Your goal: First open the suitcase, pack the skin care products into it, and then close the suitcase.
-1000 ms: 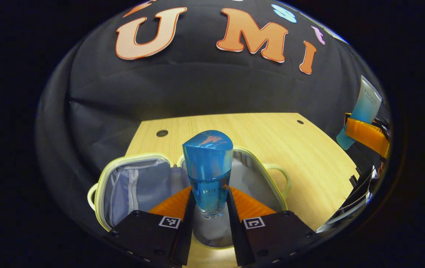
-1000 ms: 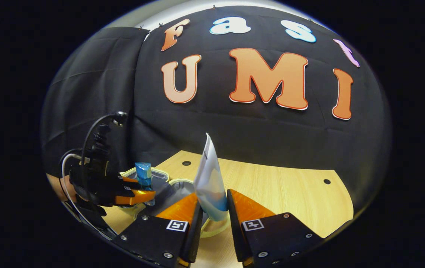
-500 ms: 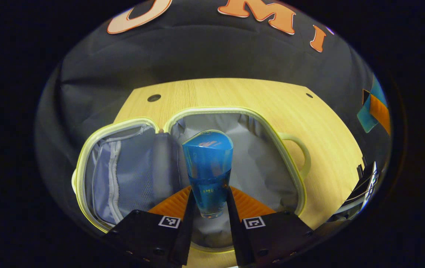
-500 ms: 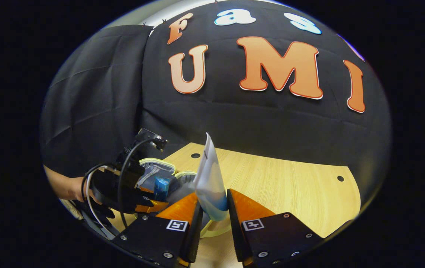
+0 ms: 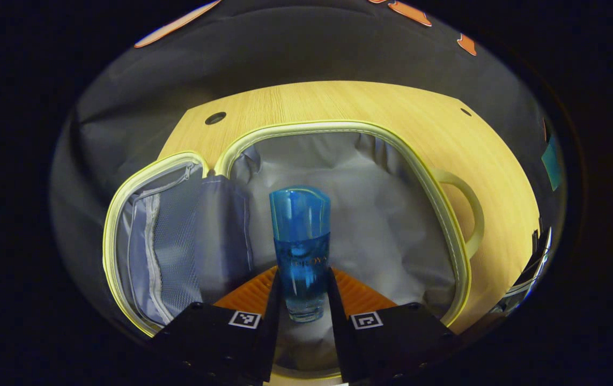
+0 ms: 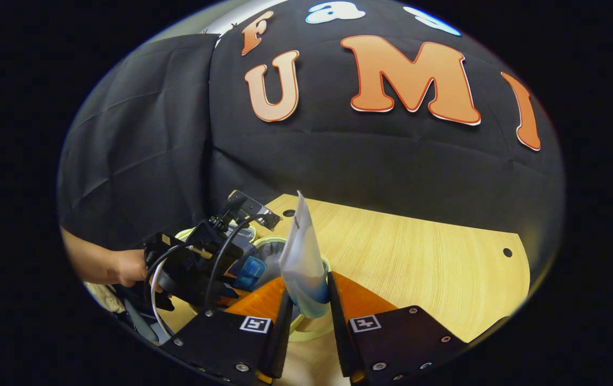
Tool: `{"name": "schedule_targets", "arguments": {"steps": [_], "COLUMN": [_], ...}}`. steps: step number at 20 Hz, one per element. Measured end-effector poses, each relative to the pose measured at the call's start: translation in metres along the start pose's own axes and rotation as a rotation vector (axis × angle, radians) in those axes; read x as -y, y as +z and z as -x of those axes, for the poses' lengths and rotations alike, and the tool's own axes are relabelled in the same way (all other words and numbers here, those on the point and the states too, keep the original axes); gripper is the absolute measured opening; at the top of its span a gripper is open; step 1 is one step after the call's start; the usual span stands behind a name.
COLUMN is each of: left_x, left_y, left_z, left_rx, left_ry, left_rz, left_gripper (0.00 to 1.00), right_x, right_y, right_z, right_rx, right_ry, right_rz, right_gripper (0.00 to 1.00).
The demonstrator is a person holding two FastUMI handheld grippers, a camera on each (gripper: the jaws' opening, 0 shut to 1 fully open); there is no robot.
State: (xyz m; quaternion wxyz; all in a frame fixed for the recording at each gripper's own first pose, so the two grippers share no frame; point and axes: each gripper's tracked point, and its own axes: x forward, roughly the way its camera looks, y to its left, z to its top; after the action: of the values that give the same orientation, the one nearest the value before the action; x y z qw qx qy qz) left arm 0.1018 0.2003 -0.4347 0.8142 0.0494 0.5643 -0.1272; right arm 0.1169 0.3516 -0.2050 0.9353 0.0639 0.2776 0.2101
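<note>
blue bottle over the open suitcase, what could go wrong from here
1. The blue bottle is pinched low on its body by the left gripper; its top stands free, so it may tip or roll on the wrinkled grey lining once released.
2. The right gripper holds a tube close beside the left gripper, so the two could bump over the suitcase.

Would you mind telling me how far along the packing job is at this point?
Done: the suitcase lies open on the table, its lining bare. In hand: the left gripper holds a blue bottle over the open compartment, and the right gripper holds a tube, both clamped between their jaws. Left: setting both products inside and closing the suitcase.
</note>
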Motion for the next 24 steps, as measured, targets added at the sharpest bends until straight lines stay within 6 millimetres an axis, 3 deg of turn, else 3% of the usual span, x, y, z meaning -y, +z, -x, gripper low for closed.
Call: {"name": "schedule_targets", "arguments": {"steps": [6, 11, 16, 17, 19, 20, 21, 24], "left_x": [-0.003, -0.007, -0.01, -0.012, -0.021, -0.023, -0.028, -0.056], "left_y": [-0.009, -0.003, 0.01, 0.012, 0.017, 0.02, 0.023, 0.027], "left_z": [-0.022, -0.017, 0.017, 0.026, 0.047, 0.06, 0.074, 0.114], "left_rx": [-0.042, 0.011, 0.117, 0.142, 0.205, 0.244, 0.281, 0.378], "left_ry": [0.035, 0.052, 0.079, 0.098, 0.135, 0.147, 0.165, 0.25], "left_rz": [0.087, 0.105, 0.092, 0.091, 0.085, 0.081, 0.078, 0.065], "left_gripper": [0.46, 0.51, 0.61, 0.71, 0.78, 0.78, 0.8, 0.85], "right_x": [-0.004, -0.008, -0.013, -0.015, -0.023, -0.026, -0.03, -0.046], "right_y": [-0.009, -0.017, -0.022, -0.025, -0.03, -0.033, -0.039, -0.054], "right_z": [-0.016, -0.022, -0.033, -0.032, -0.034, -0.037, -0.041, -0.053], "right_rx": [-0.035, -0.06, -0.083, -0.089, -0.103, -0.114, -0.134, -0.192], "right_ry": [0.052, 0.086, 0.096, 0.099, 0.114, 0.122, 0.132, 0.164], "right_rz": [-0.013, -0.03, -0.02, -0.021, -0.021, -0.024, -0.032, -0.069], "right_gripper": [0.39, 0.39, 0.39, 0.39, 0.39, 0.34, 0.39, 0.39]}}
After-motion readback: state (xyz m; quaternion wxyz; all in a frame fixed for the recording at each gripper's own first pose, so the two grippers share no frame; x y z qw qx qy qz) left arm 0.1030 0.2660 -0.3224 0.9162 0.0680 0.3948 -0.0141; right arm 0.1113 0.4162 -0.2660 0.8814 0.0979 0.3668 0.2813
